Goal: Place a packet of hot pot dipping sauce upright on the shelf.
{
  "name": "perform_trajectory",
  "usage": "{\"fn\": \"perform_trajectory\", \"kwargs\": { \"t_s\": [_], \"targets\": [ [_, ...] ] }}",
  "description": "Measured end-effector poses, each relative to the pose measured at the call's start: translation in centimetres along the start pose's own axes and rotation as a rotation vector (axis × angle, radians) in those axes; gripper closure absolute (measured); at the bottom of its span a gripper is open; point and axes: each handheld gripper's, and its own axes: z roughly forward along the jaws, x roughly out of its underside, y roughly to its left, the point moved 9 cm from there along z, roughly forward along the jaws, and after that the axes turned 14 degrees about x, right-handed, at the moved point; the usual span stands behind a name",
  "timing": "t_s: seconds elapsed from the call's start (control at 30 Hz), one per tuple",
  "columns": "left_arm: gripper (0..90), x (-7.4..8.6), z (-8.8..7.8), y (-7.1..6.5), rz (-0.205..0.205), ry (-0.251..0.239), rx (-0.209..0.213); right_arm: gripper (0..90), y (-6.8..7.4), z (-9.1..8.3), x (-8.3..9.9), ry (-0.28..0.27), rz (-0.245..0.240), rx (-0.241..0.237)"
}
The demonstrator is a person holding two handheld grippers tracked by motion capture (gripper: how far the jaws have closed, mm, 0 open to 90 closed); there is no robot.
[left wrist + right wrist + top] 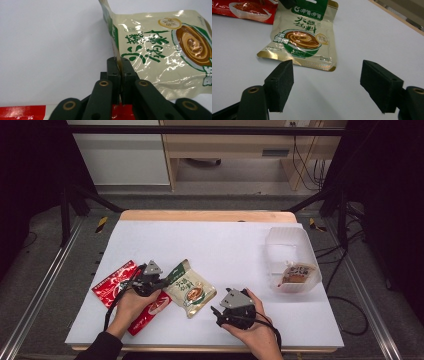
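Observation:
A beige sauce pouch with green lettering and a picture of a brown bowl lies on the white table cover. My left gripper is shut on the pouch's left edge, which stands lifted and curled between the pads. My right gripper rests low at the front of the table, just right of the pouch, with its jaws wide open and nothing between them.
A red pouch lies under and left of my left hand. A clear plastic box at the right holds a small brown packet. The white cover stretches back to the wooden table edge.

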Motion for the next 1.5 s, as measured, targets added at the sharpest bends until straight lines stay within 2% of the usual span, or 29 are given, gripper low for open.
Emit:
{"fn": "perform_trajectory", "kwargs": {
  "t_s": [0.33, 0.47, 0.63, 0.73, 0.97, 1.0, 1.03, 1.17, 1.37, 1.5],
  "targets": [
    [90.0, -1.0, -0.7, -0.8, 0.069, -0.008, -0.025, 26.6, -0.1, 0.1, 0.2, 0.008, -0.009, 0.010],
    [90.0, -2.0, -1.3, -1.6, 0.100, -0.040, -0.028, 26.3, -0.2, 0.2, 0.3, 0.011, -0.019, 0.014],
    [90.0, -2.9, -1.9, -2.3, 0.133, -0.053, -0.029, 26.2, -0.3, 0.2, 0.5, 0.015, -0.020, 0.017],
    [90.0, -3.2, -2.3, -2.5, 0.139, -0.067, -0.027, 26.1, -0.3, 0.2, 0.5, 0.016, -0.020, 0.017],
    [90.0, -4.4, -3.4, -3.5, 0.173, -0.101, -0.011, 24.8, -0.4, 0.2, 0.6, 0.021, -0.026, 0.028],
    [90.0, -4.9, -3.7, -3.9, 0.193, -0.106, -0.007, 24.5, -0.4, 0.2, 0.5, 0.019, -0.026, 0.030],
    [90.0, -4.9, -3.7, -3.9, 0.193, -0.106, -0.007, 24.4, -0.5, 0.2, 0.5, 0.018, -0.025, 0.032],
    [90.0, -6.1, -4.6, -5.1, 0.240, -0.125, 0.019, 24.0, -0.7, 0.1, 0.5, 0.019, -0.026, 0.044],
    [90.0, -7.3, -5.3, -6.7, 0.314, -0.118, 0.052, 21.9, -1.0, 0.0, 0.4, 0.027, -0.026, 0.058],
    [90.0, -8.0, -5.5, -7.1, 0.331, -0.127, 0.074, 20.6, -1.2, -0.3, 0.0, 0.035, -0.033, 0.056]
  ]
}}
